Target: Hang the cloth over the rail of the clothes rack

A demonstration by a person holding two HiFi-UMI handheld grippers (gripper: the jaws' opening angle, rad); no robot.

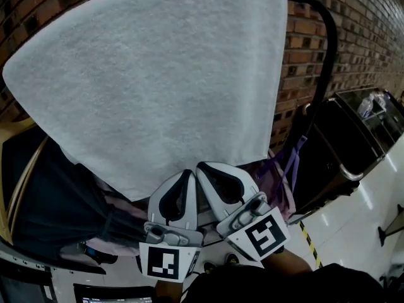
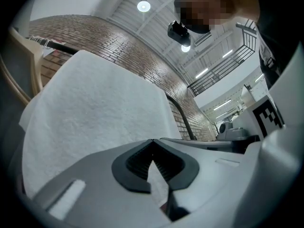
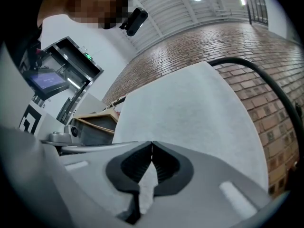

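Note:
A large white towel-like cloth is spread out in front of me and hides most of the rack. My left gripper and right gripper sit side by side at the cloth's lower edge, each shut on that edge. The left gripper view shows cloth pinched between the dark pads. The right gripper view shows cloth running down between its pads too. The rack's black curved rail shows at the right, beyond the cloth.
A brick wall stands behind the rack. Dark and purple garments hang below the cloth on the left and middle. A black bin-like cart stands at the right on a pale floor. A wooden hanger shows at the left.

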